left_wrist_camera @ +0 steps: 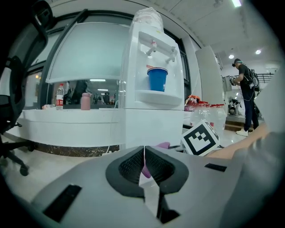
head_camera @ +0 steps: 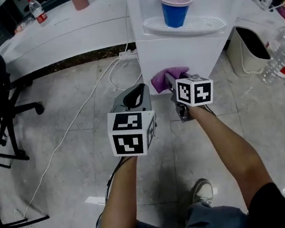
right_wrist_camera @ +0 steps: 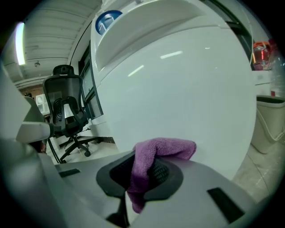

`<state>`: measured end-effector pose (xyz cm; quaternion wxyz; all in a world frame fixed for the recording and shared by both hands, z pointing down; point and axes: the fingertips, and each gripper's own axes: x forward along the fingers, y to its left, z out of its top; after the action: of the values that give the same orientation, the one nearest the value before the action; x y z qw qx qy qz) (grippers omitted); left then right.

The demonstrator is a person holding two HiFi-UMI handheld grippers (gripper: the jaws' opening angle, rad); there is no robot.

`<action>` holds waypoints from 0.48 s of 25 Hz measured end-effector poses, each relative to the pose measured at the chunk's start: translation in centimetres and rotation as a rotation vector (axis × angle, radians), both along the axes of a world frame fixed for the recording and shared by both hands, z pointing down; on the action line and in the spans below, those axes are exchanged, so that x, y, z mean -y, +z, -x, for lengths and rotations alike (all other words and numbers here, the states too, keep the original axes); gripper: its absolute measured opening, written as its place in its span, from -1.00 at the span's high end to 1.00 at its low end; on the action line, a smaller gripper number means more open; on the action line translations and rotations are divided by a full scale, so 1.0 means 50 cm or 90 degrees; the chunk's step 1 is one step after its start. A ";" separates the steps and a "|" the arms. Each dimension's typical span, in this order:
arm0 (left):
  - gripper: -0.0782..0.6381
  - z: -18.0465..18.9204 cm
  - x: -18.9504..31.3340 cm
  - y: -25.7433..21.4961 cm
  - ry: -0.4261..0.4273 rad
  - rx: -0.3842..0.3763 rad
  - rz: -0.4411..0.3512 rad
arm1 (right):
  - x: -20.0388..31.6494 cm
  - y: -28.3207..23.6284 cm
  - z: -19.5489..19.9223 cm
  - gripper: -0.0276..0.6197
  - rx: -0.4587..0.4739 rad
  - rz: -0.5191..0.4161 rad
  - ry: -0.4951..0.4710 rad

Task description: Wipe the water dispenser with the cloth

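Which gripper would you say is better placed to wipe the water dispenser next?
Right. The right gripper holds the purple cloth by the water dispenser; the left gripper is shut, empty.

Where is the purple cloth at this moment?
In the head view's centre, the purple cloth is pinched in the right hand-held gripper, at the lower front of the water dispenser, below the blue cup.

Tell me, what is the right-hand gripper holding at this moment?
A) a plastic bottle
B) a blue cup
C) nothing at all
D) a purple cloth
D: in the right gripper view, the right gripper has its jaws closed on a purple cloth, which sticks out from between them in front of the white water dispenser.
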<state>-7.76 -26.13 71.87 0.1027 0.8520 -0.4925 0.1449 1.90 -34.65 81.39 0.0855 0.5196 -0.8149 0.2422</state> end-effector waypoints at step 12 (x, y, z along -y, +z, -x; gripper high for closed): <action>0.70 -0.096 0.012 0.027 0.041 -0.001 0.013 | -0.018 0.042 -0.217 0.79 -0.081 0.027 0.067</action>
<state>-2.94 -26.71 73.22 0.1071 0.8663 -0.4635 0.1521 12.76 -33.73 83.51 0.1356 0.5744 -0.7738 0.2301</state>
